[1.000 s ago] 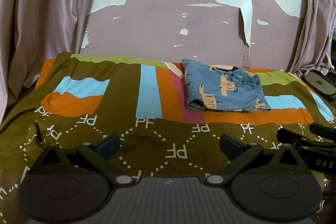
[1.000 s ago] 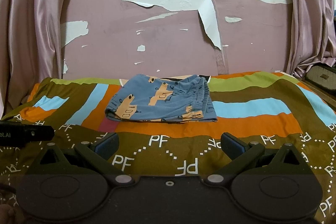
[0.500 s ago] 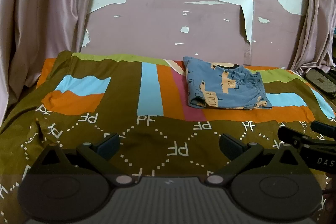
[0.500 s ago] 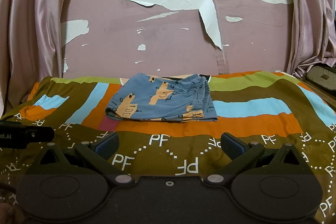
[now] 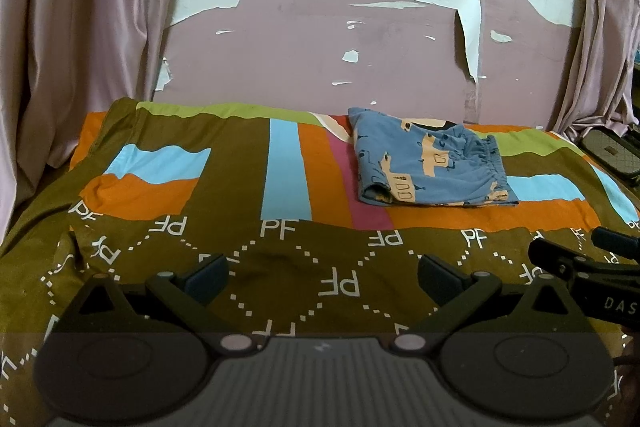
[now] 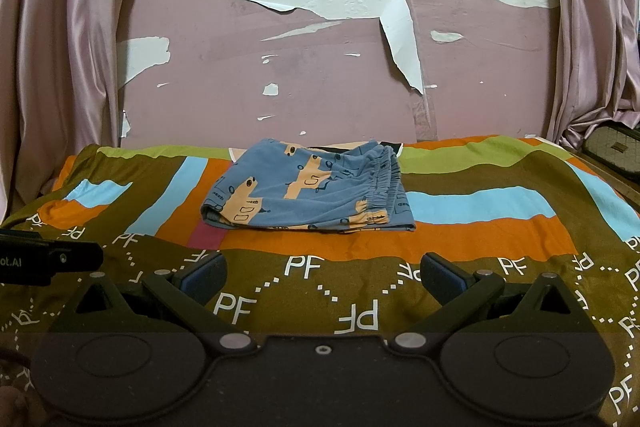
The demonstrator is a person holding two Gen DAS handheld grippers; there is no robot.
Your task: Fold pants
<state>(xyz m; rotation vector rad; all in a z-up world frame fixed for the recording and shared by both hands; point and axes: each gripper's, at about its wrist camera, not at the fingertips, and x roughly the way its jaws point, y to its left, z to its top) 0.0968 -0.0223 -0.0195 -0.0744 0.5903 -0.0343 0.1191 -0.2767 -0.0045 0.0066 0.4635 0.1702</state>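
Soft blue pants (image 6: 308, 195) with peach print, folded into a flat rectangle, gathered waistband rightward, well beyond wide-apart, empty jaws of right gripper (image 6: 322, 277) and left gripper (image 5: 322, 277). On smooth striped bedspread (image 5: 240, 267). Farther from both grippers than a second ago.

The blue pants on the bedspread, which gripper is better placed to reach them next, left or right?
Right, probably. The pants lie straight ahead of the open right gripper; from the open left gripper they sit off to its right. Neither touches them.
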